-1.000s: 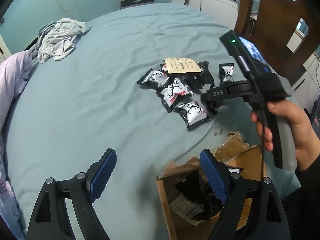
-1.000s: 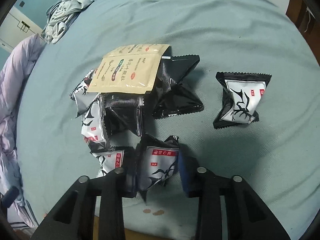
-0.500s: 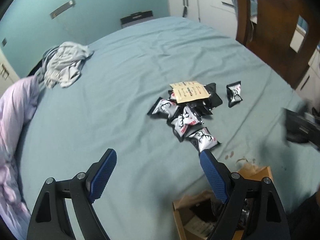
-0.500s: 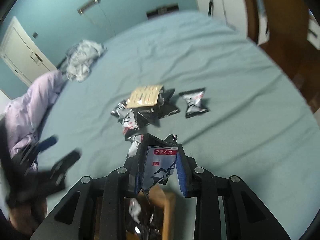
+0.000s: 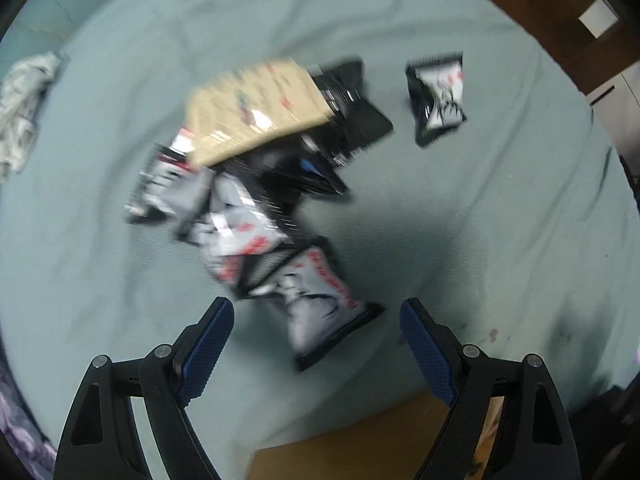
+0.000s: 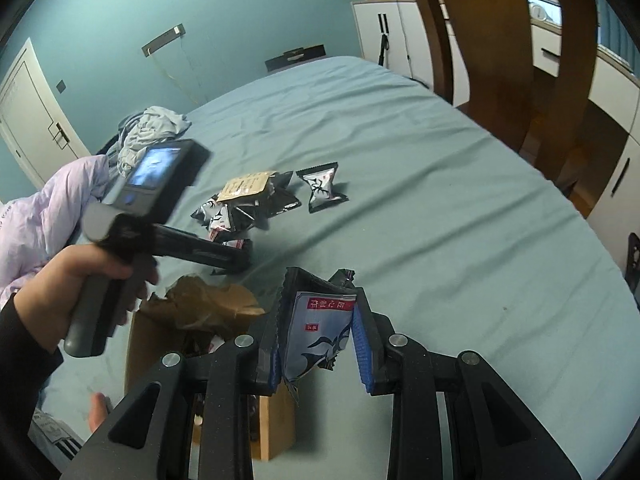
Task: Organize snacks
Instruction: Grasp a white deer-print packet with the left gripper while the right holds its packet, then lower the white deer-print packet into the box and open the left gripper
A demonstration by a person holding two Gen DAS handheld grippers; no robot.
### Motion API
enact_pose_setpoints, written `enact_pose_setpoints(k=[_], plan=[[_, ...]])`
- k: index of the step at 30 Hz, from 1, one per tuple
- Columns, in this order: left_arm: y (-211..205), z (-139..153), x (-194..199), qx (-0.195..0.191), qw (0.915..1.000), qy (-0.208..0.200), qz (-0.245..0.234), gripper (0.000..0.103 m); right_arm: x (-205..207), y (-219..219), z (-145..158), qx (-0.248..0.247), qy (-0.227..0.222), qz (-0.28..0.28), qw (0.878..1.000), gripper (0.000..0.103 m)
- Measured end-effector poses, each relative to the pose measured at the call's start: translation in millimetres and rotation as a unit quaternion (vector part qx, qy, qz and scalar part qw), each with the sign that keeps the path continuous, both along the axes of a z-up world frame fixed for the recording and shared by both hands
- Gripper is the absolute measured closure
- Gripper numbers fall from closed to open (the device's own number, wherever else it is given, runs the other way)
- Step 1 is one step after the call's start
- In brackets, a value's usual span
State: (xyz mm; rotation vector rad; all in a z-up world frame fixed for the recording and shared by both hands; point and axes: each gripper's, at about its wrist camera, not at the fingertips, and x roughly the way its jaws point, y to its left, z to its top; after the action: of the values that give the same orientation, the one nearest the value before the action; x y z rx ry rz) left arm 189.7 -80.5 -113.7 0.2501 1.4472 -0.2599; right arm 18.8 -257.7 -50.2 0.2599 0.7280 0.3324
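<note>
Right tool (image 6: pixel 316 344) grips a snack packet (image 6: pixel 320 336) above the cardboard box (image 6: pixel 160 344), which contains packets; left tool (image 5: pixel 316 344) spread wide over the snack pile (image 5: pixel 256 184).

1. Bed (image 6: pixel 420 200), under a teal sheet, carries everything.
2. Snack pile (image 6: pixel 244 208), the landmark, lies mid-bed, a tan packet (image 6: pixel 246 186) topmost.
3. Lone packet (image 6: pixel 322 192) lies just right of the pile, apart from it.
4. Cardboard box (image 6: pixel 152 340) stands near the pile, on the camera side.
5. Crumpled clothes (image 6: pixel 154 128) lie well beyond the pile, to its left.
</note>
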Motion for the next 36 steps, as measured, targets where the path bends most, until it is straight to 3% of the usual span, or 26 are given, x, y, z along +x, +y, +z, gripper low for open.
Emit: enact_pose_setpoints(k=[3, 8, 10, 13, 16, 19, 26, 29, 36], plan=[[-7, -18, 6, 0.033, 0.9992, 0.023, -0.005, 0.021, 15, 0, -4, 0.006, 0.017, 0.010, 1.000, 0.076], [-16, -24, 4, 0.029, 0.9985, 0.036, -0.029, 0.037, 29, -7, -7, 0.019, 0.040, 0.010, 0.999, 0.076], [-20, -23, 2, 0.023, 0.9984, 0.035, -0.038, 0.053, 35, -7, -6, 0.022, 0.043, 0.004, 0.999, 0.076], [-24, -16, -3, 0.010, 0.9988, 0.029, -0.037, 0.065, 36, -10, -5, 0.018, 0.042, -0.009, 0.999, 0.076], [-15, -4, -9, -0.002, 0.9997, 0.016, -0.017, 0.067, 36, -7, -6, 0.009, 0.042, -0.013, 0.999, 0.076], [1, 29, -19, -0.024, 0.9992, -0.029, 0.011, 0.067, 34, -4, -4, 0.001, 0.036, -0.018, 0.999, 0.076], [44, 118, -80, -0.057, 0.9918, -0.113, 0.018, 0.067, 22, 3, 2, -0.011, 0.002, -0.018, 1.000, 0.076], [54, 141, -103, -0.069, 0.9889, -0.132, 0.007, 0.066, 17, 11, 1, -0.027, -0.001, -0.012, 1.000, 0.076], [57, 144, -183, -0.111, 0.9857, -0.123, -0.033, 0.066, 1, 18, 6, -0.042, -0.018, 0.014, 0.999, 0.076]])
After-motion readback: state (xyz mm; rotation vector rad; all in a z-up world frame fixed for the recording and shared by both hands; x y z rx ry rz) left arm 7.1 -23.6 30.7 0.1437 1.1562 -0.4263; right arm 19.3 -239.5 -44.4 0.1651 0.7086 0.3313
